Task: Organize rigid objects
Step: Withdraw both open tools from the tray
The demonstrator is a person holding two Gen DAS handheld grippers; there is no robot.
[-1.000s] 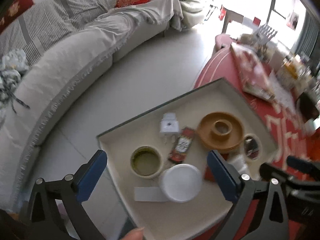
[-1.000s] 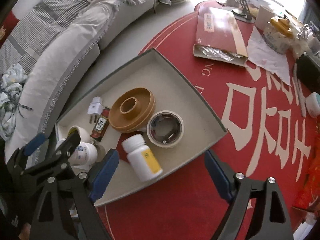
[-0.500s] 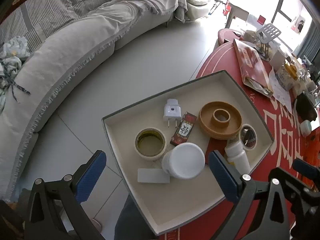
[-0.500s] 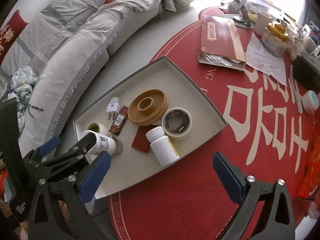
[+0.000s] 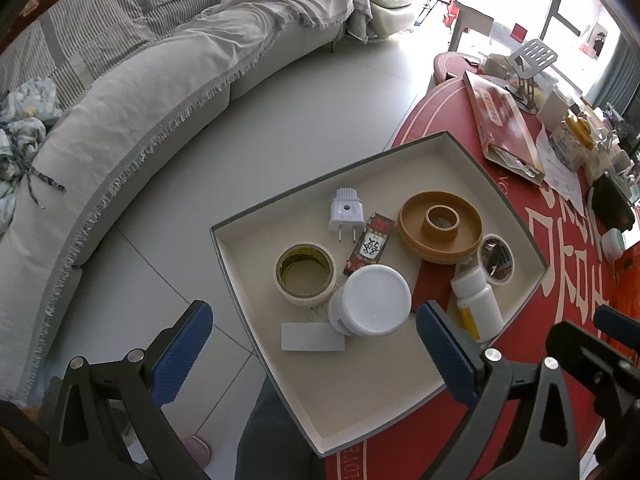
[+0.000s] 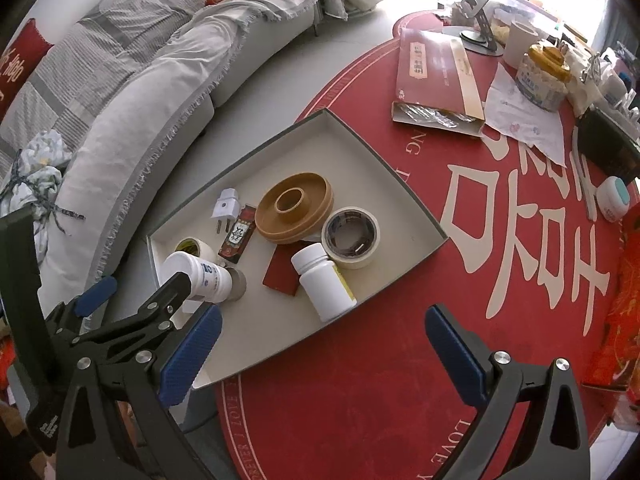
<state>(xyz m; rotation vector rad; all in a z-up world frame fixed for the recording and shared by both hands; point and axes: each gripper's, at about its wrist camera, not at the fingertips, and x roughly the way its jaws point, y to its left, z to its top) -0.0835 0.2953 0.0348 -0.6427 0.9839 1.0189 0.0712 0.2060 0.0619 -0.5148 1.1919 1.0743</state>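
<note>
A shallow beige tray holds several items. A white pill bottle lies on its side beside a red card. A white-lidded jar stands near a yellowish tape roll. A tan ring dish, a beige tape roll, a white plug and a white card also lie there. My right gripper hangs open above the tray's near edge, holding nothing. My left gripper is open above the jar's corner.
The tray overhangs a round red table with white lettering. Farther back lie a red box, a paper sheet, a yellow-lidded jar and a phone stand. A grey sofa curves on the left. A person's leg shows below.
Both grippers have drawn up and back from the tray, so more of it shows. The right gripper's jaws have spread wider, and the white pill bottle lies free farther ahead of them.
</note>
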